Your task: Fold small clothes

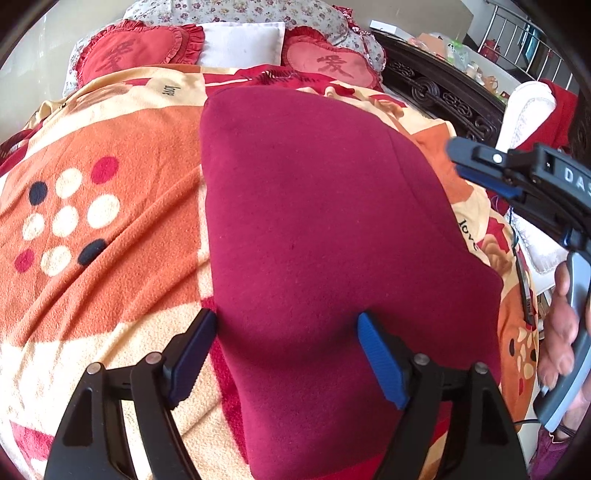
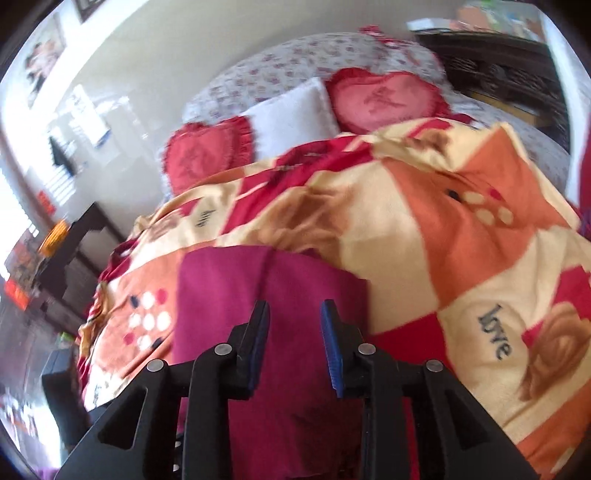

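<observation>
The maroon garment (image 1: 325,221) lies folded flat on the bed's blanket (image 1: 110,206). The left hand-held gripper (image 1: 286,354) stands wide apart at its six-o'clock edge; the right hand-held gripper (image 2: 295,343) hovers, slightly apart, gripping nothing. Best next: smooth it, keeping the edges square.

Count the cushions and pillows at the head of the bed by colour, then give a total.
Red heart-shaped cushions: 2, one on the left and one on the right
White pillows: 1
Floral pillows: 1
Total: 4
</observation>
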The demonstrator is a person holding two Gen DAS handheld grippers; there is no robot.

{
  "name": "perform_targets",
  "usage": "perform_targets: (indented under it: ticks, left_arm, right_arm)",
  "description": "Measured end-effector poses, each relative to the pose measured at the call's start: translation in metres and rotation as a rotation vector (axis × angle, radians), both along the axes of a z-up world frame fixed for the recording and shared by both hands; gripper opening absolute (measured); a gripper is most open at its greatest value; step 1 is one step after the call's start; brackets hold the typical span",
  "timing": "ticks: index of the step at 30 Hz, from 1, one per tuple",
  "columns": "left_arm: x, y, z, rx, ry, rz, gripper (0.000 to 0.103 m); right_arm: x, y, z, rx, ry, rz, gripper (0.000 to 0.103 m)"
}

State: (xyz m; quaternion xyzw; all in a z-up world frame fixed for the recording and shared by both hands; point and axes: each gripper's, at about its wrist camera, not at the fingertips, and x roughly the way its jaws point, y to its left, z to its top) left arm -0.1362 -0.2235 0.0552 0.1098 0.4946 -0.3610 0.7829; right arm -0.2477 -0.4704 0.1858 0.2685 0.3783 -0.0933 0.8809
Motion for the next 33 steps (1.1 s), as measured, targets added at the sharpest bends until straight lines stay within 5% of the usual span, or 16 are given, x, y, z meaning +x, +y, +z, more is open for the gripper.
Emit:
perform_targets:
  ticks: [6,10,14,17,18,19,23,26,29,33]
  left_arm:
    - [0.004,-0.003,-0.003,-0.008,0.021,0.001,0.085]
    - [0.009,-0.003,-0.008,-0.024,0.051,0.008,0.087]
    - [0.018,0.009,-0.003,-0.089,0.111,0.013,0.087]
    - [0.026,0.021,0.002,-0.167,0.128,0.01,0.089]
    - [0.028,0.022,0.002,-0.185,0.142,0.007,0.091]
    - [0.031,0.023,0.0,-0.197,0.163,0.008,0.092]
    - [0.038,0.015,-0.015,-0.214,0.25,0.0,0.097]
    - [0.04,0.006,-0.03,-0.191,0.311,0.0,0.097]
    - [0.036,0.003,-0.031,-0.192,0.29,-0.006,0.097]
    - [0.037,0.01,-0.022,-0.197,0.291,0.008,0.076]
  right_arm:
    - [0.029,0.02,-0.036,-0.082,0.153,0.101,0.01]
    - [0.028,0.009,-0.06,-0.04,0.126,0.085,0.01]
    - [0.018,0.008,-0.044,-0.026,0.099,0.117,0.011]
    - [-0.006,-0.005,-0.035,0.047,0.052,0.09,0.037]
    - [-0.014,-0.01,-0.037,0.082,0.036,0.085,0.056]
    - [-0.02,-0.014,-0.041,0.128,0.03,0.088,0.064]
    - [-0.031,-0.021,-0.073,0.227,0.114,0.081,0.066]
    - [-0.031,-0.022,-0.087,0.346,0.053,0.105,0.066]
    - [-0.016,-0.014,-0.103,0.395,0.076,0.14,0.066]
    - [-0.008,-0.004,-0.092,0.354,0.081,0.134,0.038]
